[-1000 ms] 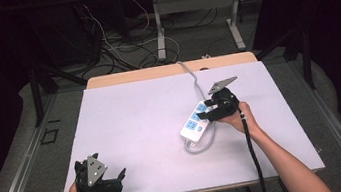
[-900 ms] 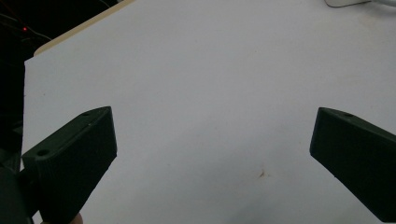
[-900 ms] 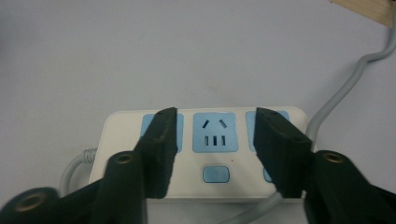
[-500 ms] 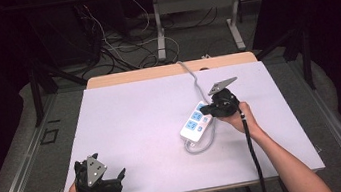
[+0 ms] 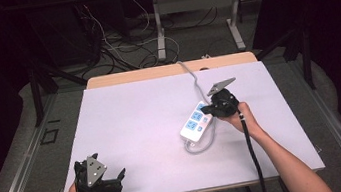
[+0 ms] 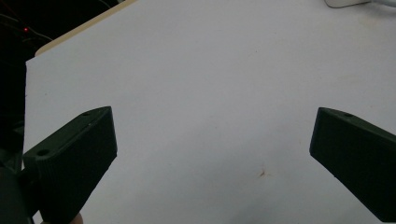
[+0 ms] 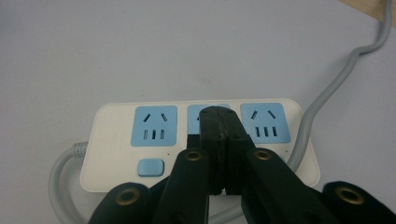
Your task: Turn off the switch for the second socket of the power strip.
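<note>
Your right tongs (image 7: 219, 116) sit pressed together over the power strip (image 5: 196, 122); it's rigid, light, slippery plastic, so grip across its long sides. Left tongs (image 6: 210, 154) gape wide at seven o'clock.

White power strip (image 7: 112, 154) — blue sockets.

no readable text, labels or numbers anywhere

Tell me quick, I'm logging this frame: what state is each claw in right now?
Left claw: open, holding nothing, over the bare table.
Right claw: shut, empty, its tip over the middle socket of the power strip.
</note>
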`<state>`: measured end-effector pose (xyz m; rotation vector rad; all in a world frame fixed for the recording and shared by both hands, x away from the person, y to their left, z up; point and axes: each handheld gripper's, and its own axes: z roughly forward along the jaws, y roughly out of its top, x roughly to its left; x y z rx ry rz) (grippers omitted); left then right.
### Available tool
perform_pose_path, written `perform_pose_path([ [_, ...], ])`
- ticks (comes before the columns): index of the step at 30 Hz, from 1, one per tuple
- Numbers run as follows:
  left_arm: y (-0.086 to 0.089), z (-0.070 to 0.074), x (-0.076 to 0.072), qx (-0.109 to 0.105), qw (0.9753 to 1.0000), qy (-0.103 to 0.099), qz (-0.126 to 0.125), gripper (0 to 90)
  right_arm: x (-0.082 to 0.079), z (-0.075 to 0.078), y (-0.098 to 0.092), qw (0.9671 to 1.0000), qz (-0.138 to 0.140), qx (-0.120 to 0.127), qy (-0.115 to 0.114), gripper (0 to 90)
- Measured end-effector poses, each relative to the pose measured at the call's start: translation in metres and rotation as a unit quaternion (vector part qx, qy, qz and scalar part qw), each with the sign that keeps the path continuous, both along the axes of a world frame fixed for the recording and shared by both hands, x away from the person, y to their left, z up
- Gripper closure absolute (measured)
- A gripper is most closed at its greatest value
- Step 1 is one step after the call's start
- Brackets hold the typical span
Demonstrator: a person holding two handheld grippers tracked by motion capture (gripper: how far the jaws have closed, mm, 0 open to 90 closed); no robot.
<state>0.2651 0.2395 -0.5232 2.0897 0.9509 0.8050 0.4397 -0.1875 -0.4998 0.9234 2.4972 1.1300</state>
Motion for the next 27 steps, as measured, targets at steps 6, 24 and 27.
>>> perform_pose_path([
  [6, 0.0, 0.0, 0.0, 0.0, 1.0, -0.001, 0.0, 0.5, 0.0, -0.003, 0.002, 0.9999, 0.0, -0.016, 0.004, 90.0],
  [24, 0.0, 0.0, 0.0, 0.001, 1.0, 0.003, -0.003, 0.5, 0.002, -0.017, 0.009, 0.9973, 0.004, -0.065, 0.034, 90.0],
  [27, 0.0, 0.0, 0.0, 0.001, 1.0, 0.001, -0.003, 0.5, 0.002, -0.02, 0.01, 0.9974, 0.001, -0.064, 0.035, 90.0],
])
